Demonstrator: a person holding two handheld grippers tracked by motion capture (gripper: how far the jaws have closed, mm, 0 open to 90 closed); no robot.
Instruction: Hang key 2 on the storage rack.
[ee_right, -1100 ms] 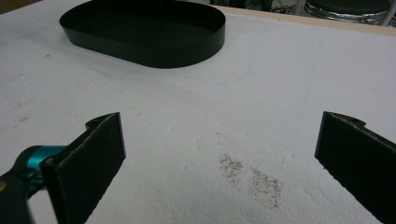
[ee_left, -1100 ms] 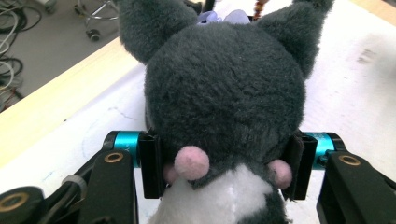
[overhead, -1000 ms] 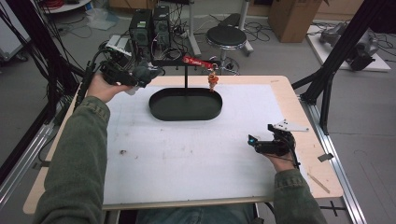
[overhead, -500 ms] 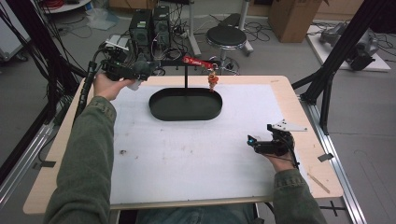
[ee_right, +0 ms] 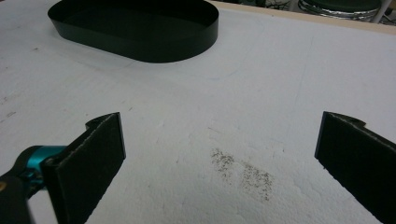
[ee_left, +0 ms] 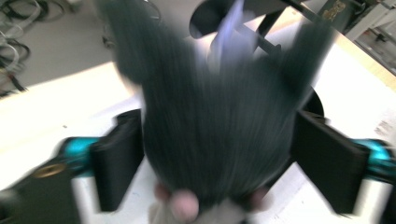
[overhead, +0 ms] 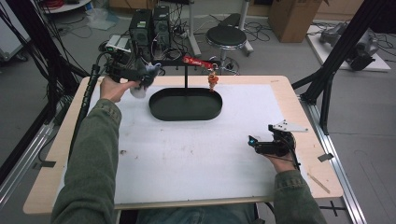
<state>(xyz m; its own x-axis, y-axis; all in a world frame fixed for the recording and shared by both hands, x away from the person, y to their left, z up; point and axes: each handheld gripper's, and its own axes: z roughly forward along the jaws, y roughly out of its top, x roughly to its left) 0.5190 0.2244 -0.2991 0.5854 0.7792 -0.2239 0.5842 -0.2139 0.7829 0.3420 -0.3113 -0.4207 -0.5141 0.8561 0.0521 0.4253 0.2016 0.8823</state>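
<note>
At upper left of the high view, the left tongs (overhead: pixel 148 74) have just been opening around a grey plush toy (ee_left: pixel 215 135), pads apparently clear; it could drop beside the black oval tray (overhead: pixel 185 103). The right tongs (overhead: pixel 254 142) rest wide, empty, lower right.

The left gripper (overhead: pixel 148 74) is held raised at the far left, its jaws just opened wide. The right gripper (overhead: pixel 254 142) is kept low at the right, jaws spread apart.
</note>
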